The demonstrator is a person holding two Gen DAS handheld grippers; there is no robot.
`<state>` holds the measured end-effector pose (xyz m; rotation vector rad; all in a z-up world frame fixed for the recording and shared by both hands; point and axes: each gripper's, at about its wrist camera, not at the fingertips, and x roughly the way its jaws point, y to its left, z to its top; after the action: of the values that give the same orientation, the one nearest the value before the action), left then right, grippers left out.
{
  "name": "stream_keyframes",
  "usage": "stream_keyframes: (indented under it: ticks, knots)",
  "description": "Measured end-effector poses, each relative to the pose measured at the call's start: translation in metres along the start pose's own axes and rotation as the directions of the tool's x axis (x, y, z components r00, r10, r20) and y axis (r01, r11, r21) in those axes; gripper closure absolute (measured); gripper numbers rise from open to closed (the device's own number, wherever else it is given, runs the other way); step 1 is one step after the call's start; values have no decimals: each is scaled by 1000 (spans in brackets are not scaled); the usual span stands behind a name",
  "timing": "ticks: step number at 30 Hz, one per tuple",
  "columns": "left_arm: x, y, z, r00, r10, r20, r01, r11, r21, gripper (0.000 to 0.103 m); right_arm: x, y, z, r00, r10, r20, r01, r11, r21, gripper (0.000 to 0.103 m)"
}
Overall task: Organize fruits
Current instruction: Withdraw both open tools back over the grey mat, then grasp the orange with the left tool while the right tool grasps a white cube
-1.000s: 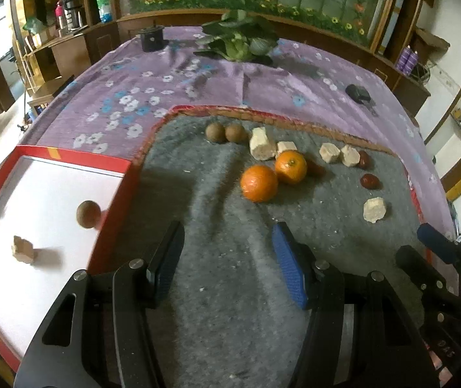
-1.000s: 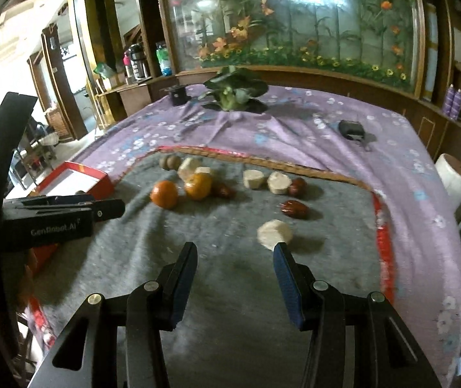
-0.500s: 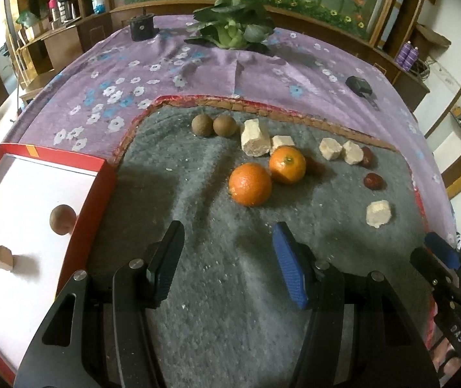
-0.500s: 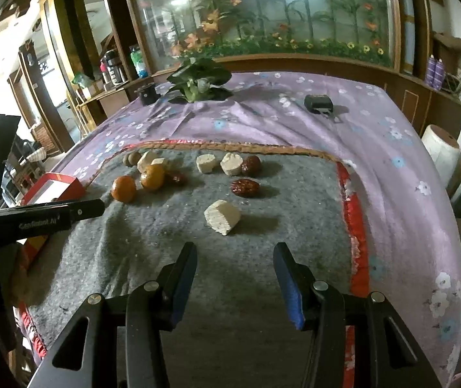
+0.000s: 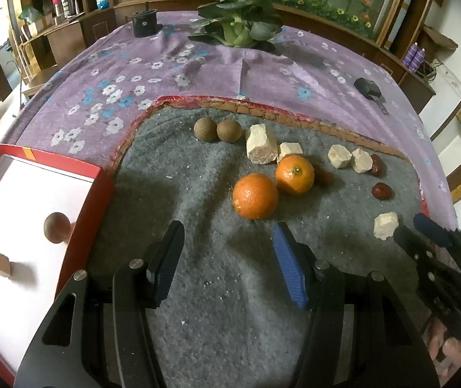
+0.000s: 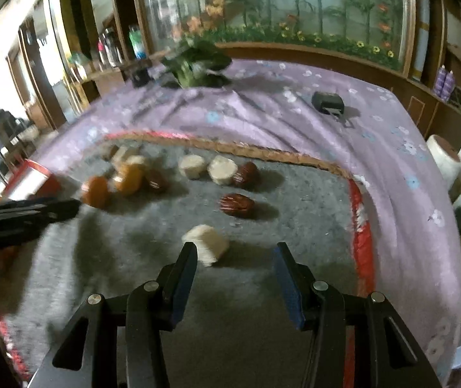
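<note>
Grey mat (image 5: 198, 291) carries the fruit. Red tray (image 5: 85, 213) at its left edge holds one brown fruit (image 5: 56, 227). Two oranges (image 5: 255, 196) sit mid-mat, just ahead of the left gripper (image 5: 227, 242), jaws apart, empty. Right gripper (image 6: 235, 252) gapes beside a pale chunk (image 6: 209, 242).

A flower-painted glass panel (image 6: 295, 9) is spanning the back wall, while wooden shelving (image 5: 52, 16) is lining the room's left side under daylight.
</note>
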<state>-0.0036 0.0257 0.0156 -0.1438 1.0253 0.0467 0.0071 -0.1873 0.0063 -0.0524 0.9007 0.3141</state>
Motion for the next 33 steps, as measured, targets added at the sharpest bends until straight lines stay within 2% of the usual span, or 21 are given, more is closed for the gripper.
stream_keyframes:
  ticks: [3,7,15,27,33]
  knots:
    - [0,1,1,1000,3,5,-3,1000,-5,46,6,-15,5,1000,-22,6,22,999,47,55]
    - [1,2,3,1000,3,3,-3,1000,-5,46,7,-30,8,1000,3,0,-3,993,114,55]
    - [8,-3,5,1000,-28,-7,28,999,25,46,-13,-20,-3,996,78,35,-82,989,123,55]
    - [33,-16,16,1000,4,13,-5,999,36,46,4,-2,4,995,102,24,-103,992,74,55]
    - [37,-16,17,1000,3,13,-3,999,44,46,26,9,12,998,63,5,-63,998,20,55]
